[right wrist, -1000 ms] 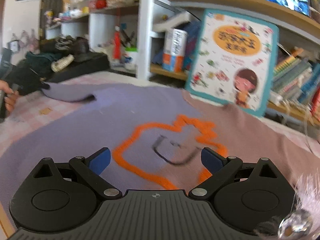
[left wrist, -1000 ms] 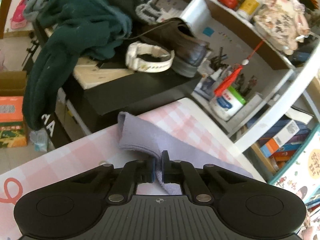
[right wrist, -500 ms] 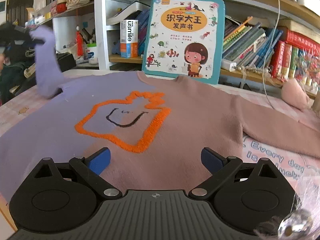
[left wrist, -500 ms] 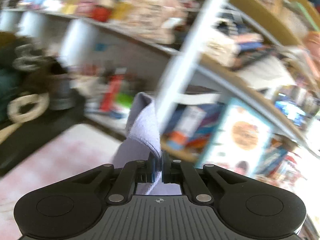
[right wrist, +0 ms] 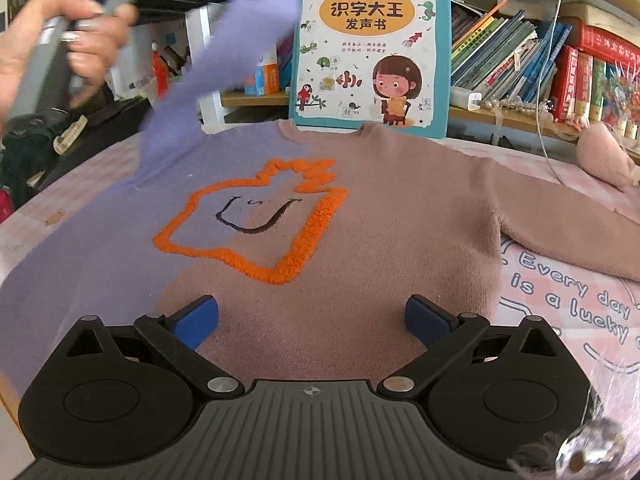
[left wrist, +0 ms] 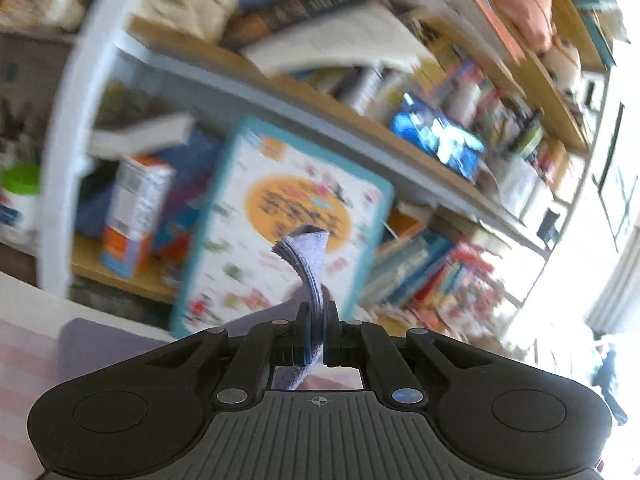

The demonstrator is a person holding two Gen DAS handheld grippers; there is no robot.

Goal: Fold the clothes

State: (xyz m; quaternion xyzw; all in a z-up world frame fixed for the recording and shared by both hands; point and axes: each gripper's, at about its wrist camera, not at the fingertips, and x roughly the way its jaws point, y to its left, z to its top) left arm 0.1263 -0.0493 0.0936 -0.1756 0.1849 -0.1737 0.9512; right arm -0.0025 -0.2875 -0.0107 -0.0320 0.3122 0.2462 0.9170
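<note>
My left tongs (left wrist: pixel 316 332) clamped the purple-and-pink knitted sweater's (right wrist: pixel 360 216) lifted purple sleeve (right wrist: pixel 224 60); right tongs (right wrist: pixel 311 320) hung apart. That thin pinch could slip mid-fold.

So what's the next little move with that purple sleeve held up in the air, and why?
Probably the left gripper should carry the purple sleeve across and lay it over the sweater, near the orange patch. The sleeve is pinched shut and lifted off the table, the body lies flat, and the right gripper hovers open, holding nothing.
</note>
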